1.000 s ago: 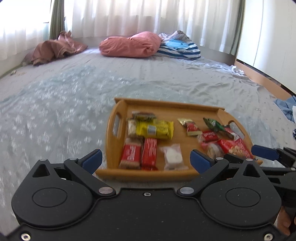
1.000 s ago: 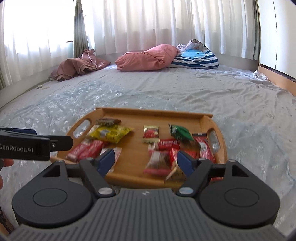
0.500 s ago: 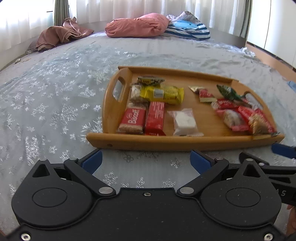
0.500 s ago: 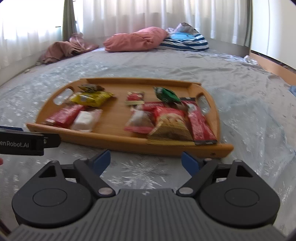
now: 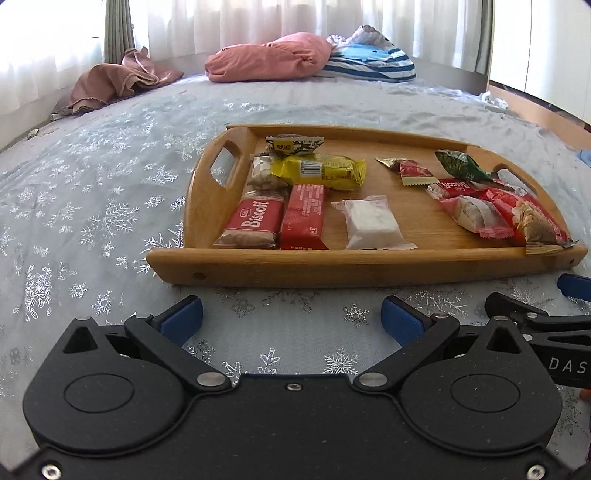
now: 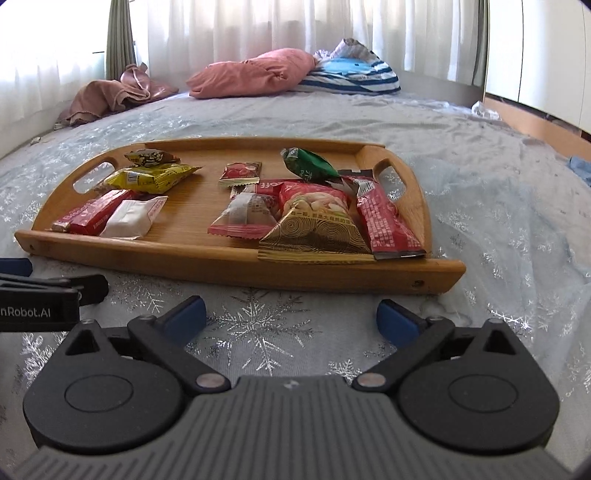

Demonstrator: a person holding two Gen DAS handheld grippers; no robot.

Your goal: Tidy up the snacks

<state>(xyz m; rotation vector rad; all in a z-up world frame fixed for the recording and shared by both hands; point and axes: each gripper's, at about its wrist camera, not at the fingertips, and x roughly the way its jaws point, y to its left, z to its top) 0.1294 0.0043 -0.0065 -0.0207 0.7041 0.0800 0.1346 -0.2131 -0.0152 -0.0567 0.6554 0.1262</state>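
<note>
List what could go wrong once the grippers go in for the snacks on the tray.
The red and gold packets overlap in a pile, so the right gripper, whose jaws are opening with nothing between them, may drag several. The gold packet's edge overhangs the wooden tray rim and might slip off. The tray sits on soft bedding and could tip.

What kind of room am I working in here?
Most likely a bedroom: the wooden tray of snacks sits on a bed's snowflake-print sheet, with a pink pillow by curtained windows.
</note>
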